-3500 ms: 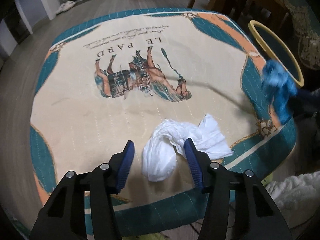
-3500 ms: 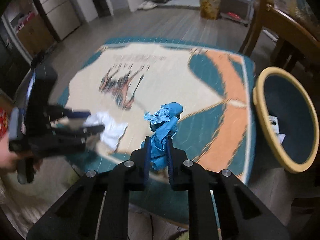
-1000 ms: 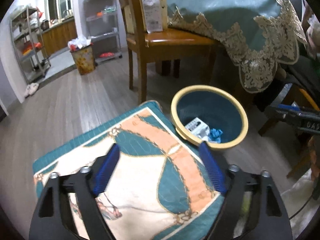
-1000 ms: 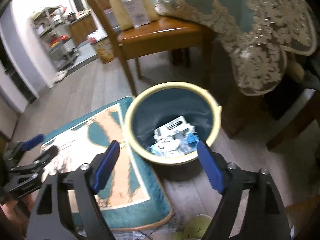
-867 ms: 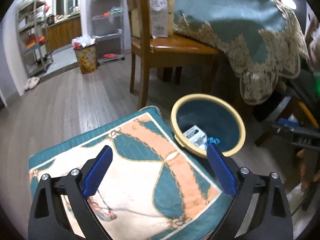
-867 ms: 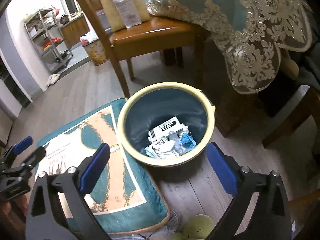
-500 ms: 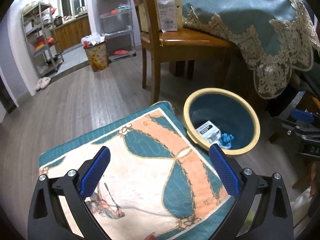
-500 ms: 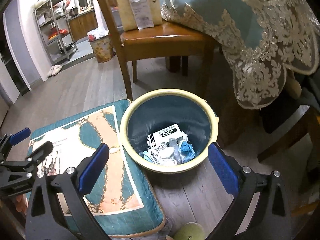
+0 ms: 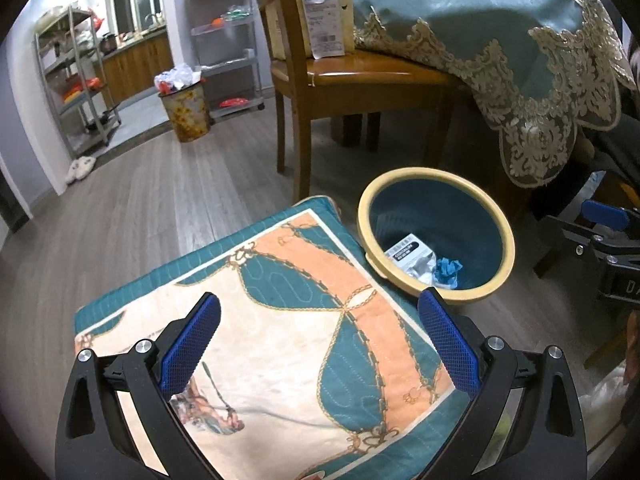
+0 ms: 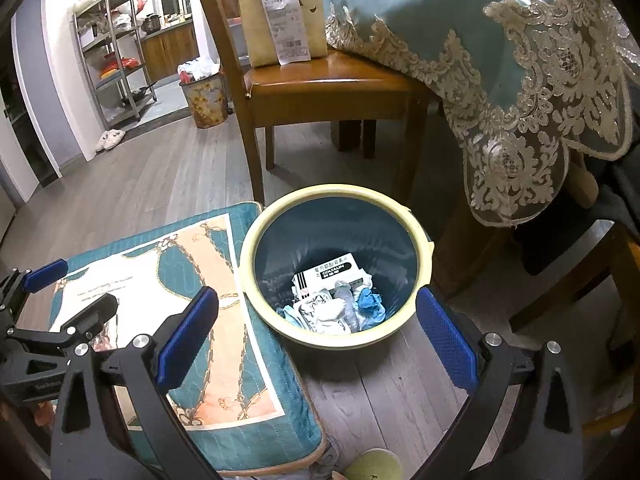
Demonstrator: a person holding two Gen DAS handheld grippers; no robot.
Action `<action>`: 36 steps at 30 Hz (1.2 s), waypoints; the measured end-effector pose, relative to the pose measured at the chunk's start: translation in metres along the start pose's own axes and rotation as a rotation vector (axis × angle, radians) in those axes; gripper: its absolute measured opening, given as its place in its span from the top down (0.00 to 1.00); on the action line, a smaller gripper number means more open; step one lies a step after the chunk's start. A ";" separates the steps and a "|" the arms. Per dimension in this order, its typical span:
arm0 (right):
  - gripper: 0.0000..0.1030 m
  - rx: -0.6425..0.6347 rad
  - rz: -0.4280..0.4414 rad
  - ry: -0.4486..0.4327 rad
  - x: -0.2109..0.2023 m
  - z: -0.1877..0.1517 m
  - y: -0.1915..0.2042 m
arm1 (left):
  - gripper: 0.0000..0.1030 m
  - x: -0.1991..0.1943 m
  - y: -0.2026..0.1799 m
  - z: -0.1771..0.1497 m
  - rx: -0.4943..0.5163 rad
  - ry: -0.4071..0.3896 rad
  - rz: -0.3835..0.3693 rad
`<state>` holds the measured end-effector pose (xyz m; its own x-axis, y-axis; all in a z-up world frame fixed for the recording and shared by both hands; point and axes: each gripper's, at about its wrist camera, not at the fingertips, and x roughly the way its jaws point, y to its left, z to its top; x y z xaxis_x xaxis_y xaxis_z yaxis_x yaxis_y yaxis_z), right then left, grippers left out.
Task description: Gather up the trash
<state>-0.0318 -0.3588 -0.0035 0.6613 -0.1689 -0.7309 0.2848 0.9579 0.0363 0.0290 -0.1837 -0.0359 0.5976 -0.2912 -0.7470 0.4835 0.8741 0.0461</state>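
Left of the round yellow-rimmed teal bin [image 10: 414, 236] lies the quilted teal and orange cushion [image 10: 224, 272], its edge touching the bin. The left gripper [image 9: 318, 338] hangs over it, jaws wide apart, empty. In the bin lie a white carton [image 10: 330, 274], crumpled white tissue [image 10: 326, 312] and blue paper [image 10: 370, 302]. The right gripper [image 10: 318, 332] stands equally open above the bin. Behind the bin stands a wooden chair [image 10: 320, 88].

The left hand-held gripper [image 9: 318, 338] is hovering with its blue-padded jaws spread wide and empty over the patterned cushion [image 9: 280, 320]. Just beside the cushion's far corner, the yellow-rimmed bin [image 9: 490, 216] is holding a white box [image 9: 406, 250], pale crumpled paper and a blue wad [image 9: 448, 269]. Beyond the bin, a wooden chair [image 9: 360, 80] is standing against a lace-edged tablecloth [image 9: 520, 60].
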 end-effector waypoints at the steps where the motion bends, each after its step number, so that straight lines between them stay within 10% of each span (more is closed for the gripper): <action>1: 0.06 -0.003 -0.002 0.001 0.000 0.000 0.001 | 0.05 0.000 0.000 0.000 -0.003 0.002 -0.002; 36: 0.06 -0.002 -0.007 0.003 0.001 0.001 -0.001 | 0.05 0.000 0.000 0.001 0.004 0.004 -0.003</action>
<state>-0.0307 -0.3600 -0.0042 0.6569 -0.1750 -0.7334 0.2881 0.9571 0.0296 0.0299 -0.1838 -0.0358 0.5937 -0.2928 -0.7495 0.4879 0.8717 0.0460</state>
